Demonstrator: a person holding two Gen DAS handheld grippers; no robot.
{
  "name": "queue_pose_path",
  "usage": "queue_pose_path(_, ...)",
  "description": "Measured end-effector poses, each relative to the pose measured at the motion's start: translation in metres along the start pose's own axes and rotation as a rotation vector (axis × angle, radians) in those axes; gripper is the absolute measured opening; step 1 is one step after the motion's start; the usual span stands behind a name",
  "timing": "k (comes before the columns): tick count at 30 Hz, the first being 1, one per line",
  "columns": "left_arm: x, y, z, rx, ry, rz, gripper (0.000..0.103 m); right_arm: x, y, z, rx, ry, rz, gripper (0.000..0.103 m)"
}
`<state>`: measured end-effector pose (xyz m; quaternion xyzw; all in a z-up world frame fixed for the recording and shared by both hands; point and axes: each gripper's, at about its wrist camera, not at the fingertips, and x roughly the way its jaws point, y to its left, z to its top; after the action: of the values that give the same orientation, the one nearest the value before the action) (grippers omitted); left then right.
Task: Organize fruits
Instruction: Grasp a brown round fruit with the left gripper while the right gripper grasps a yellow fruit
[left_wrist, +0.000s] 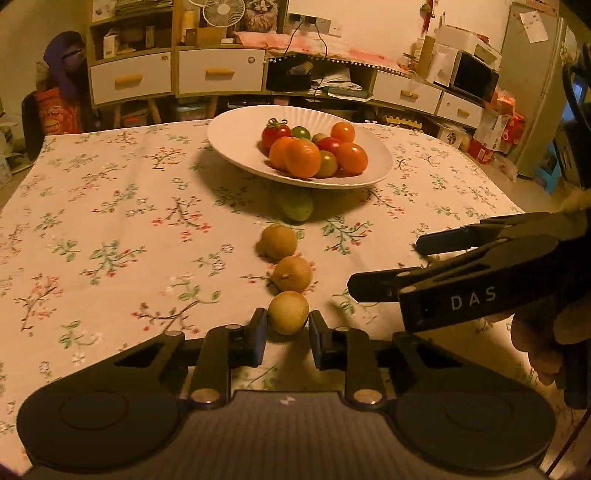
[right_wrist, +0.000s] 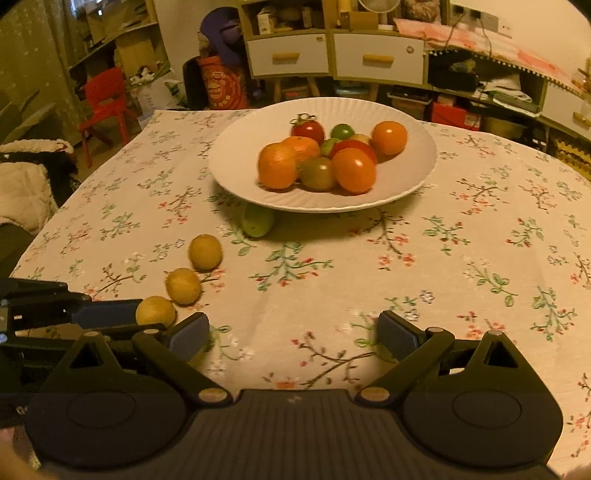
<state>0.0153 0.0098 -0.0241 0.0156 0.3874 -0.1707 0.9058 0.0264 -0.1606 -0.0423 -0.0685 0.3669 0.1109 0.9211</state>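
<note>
Left wrist view takes in a table (left_wrist: 92, 221) under a matte floral cloth whose far and left edges show, with wide bare cloth on the left. Toward the far side stands a broad white plate (left_wrist: 236, 140), ribbed and raised on a foot, heaped with glossy round tomatoes (left_wrist: 351, 157) in red, orange and green and a dimpled mandarin (left_wrist: 302, 157). A smooth green fruit (left_wrist: 297, 208) lies on the cloth under the plate's near rim. Nearer, three small dull yellow-brown round fruits run in a line toward the camera. The left gripper (left_wrist: 288, 338) has its fingers pinching the nearest yellow fruit (left_wrist: 288, 312), one dark pad on each side. The right gripper (right_wrist: 291, 338) hovers just to the right of that line; in its own view its fingers are spread wide over bare cloth, nothing between them.
</note>
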Motion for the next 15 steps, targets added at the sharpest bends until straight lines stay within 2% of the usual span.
queue_pose_path(6, -0.009, 0.012, -0.002, 0.005, -0.001, 0.031, 0.02, 0.002, 0.015, 0.001, -0.006, -0.028, 0.037, 0.094)
queue_pose_path(8, -0.01, 0.018, -0.002, -0.009, 0.002, 0.043, 0.02, 0.005, 0.021, 0.003, -0.018, -0.03, 0.046, 0.087)
queue_pose_path(12, -0.012, 0.028, -0.001, -0.034, 0.01, 0.068, 0.02, 0.009, 0.03, 0.005, -0.042, -0.033, 0.064, 0.082)
queue_pose_path(15, -0.014, 0.032, 0.0, -0.053, 0.013, 0.07, 0.02, 0.012, 0.037, 0.007, -0.076, -0.037, 0.082, 0.075)
